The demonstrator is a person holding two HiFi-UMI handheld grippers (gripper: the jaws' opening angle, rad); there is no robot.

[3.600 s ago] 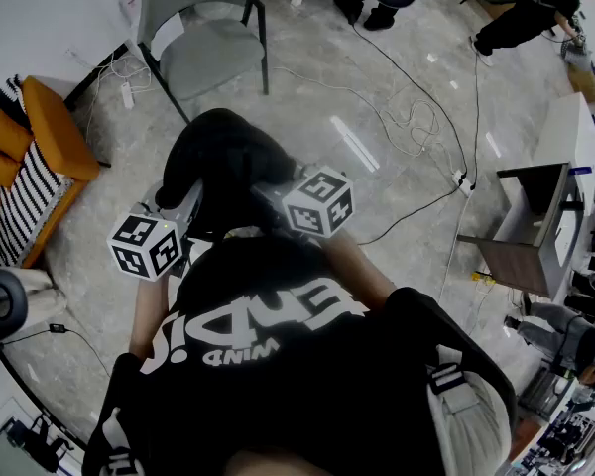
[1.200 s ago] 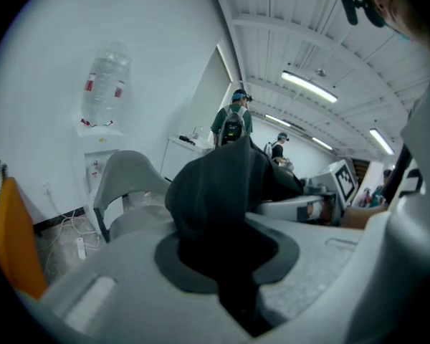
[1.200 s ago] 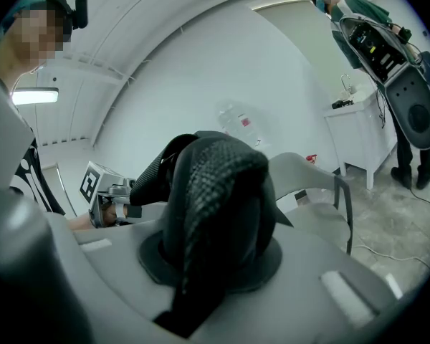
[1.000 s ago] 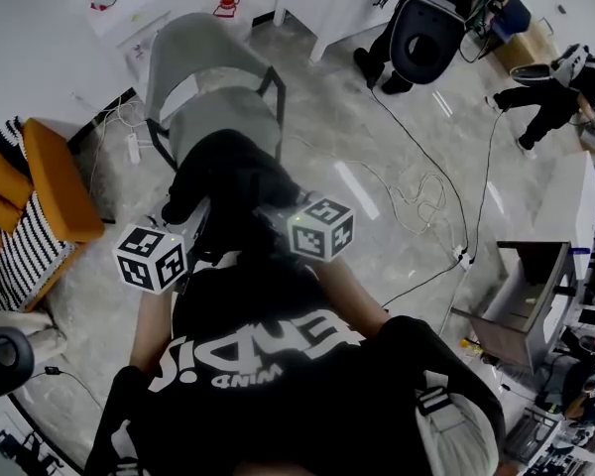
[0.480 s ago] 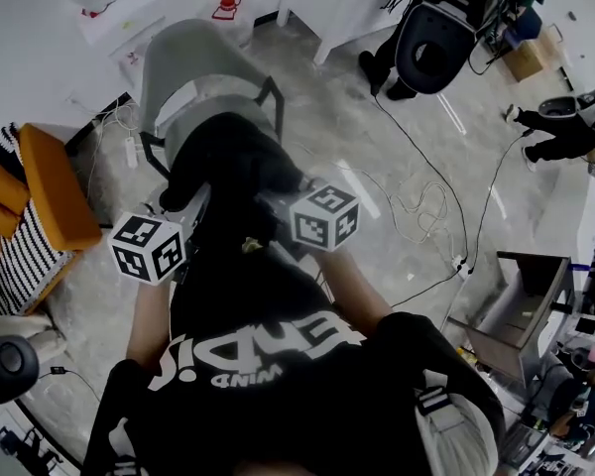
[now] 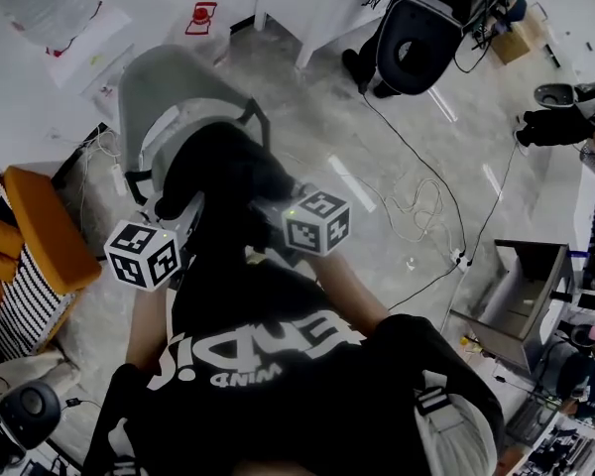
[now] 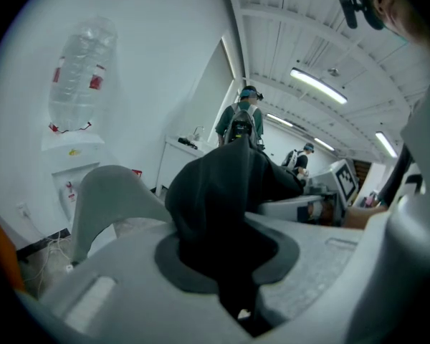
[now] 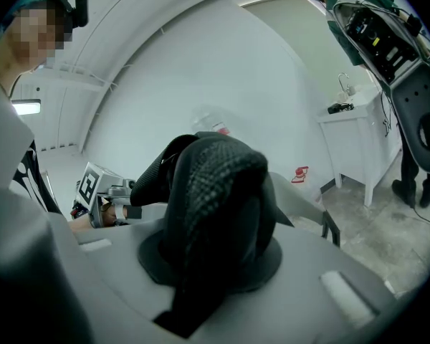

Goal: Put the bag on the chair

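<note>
A black bag (image 6: 223, 172) hangs between my two grippers, over the seat of the grey chair (image 6: 149, 92). In the head view my left gripper (image 6: 183, 211) holds the bag's left side and my right gripper (image 6: 270, 201) its right side; their fingertips are hidden by the fabric. The left gripper view has my left gripper (image 7: 229, 264) shut on a fold of the bag (image 7: 226, 185), with the chair's back (image 7: 111, 196) just beyond. My right gripper (image 8: 208, 264) is shut on a textured strap of the bag (image 8: 211, 185), the chair (image 8: 304, 210) behind it.
An orange cushion on a striped seat (image 6: 35, 226) stands left of the chair. A black office chair (image 6: 421, 43), floor cables (image 6: 416, 196) and a small table (image 6: 521, 286) lie to the right. A water bottle (image 7: 79, 74) stands against the wall. People stand in the background.
The grey chair has come much closer; the bag, earlier well short of it, now overlaps its seat. Both grippers keep their hold on the bag.
</note>
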